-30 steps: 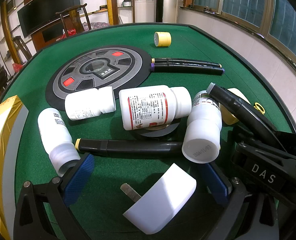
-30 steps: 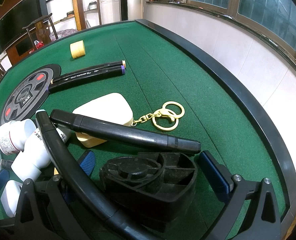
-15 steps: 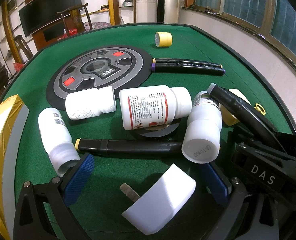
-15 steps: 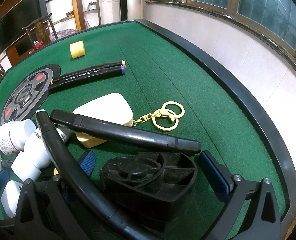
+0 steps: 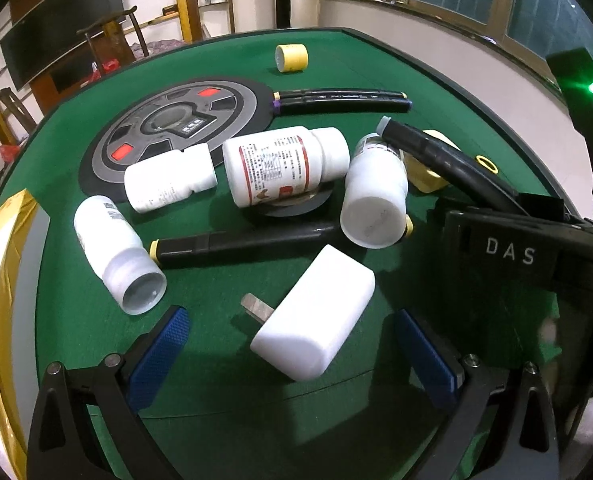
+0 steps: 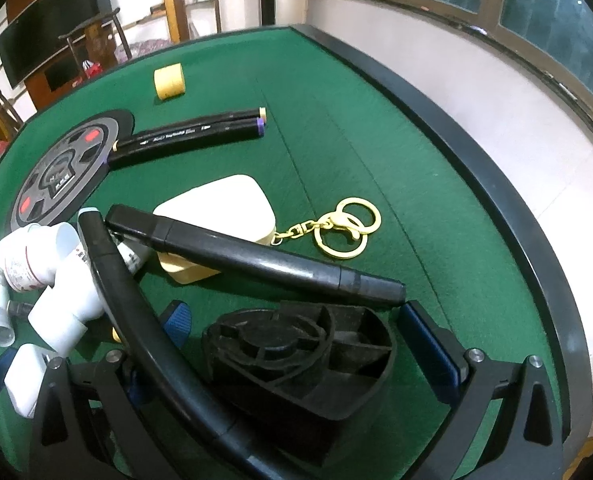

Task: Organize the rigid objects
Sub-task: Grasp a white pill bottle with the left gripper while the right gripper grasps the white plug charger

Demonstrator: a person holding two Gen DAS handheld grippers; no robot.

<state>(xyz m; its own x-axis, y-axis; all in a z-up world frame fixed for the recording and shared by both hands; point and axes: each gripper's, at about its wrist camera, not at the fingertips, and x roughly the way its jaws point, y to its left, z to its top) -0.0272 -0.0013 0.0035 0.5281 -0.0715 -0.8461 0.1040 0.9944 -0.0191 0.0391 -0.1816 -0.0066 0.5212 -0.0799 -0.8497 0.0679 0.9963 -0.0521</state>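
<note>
Left hand-held gripper (image 5: 292, 354): open, astride white charger (image 5: 314, 316) lying on counter (image 5: 224, 396). Right hand-held gripper (image 6: 292, 336): open around black holder (image 6: 300, 360); markers (image 6: 256, 256) at 12 o'clock.

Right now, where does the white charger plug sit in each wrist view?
Left wrist: white charger plug lies low centre, between the open left gripper fingers.
Right wrist: only its end shows at the lower left edge.
Shared landmark: the yellow tape roll at the table's far side.
</note>
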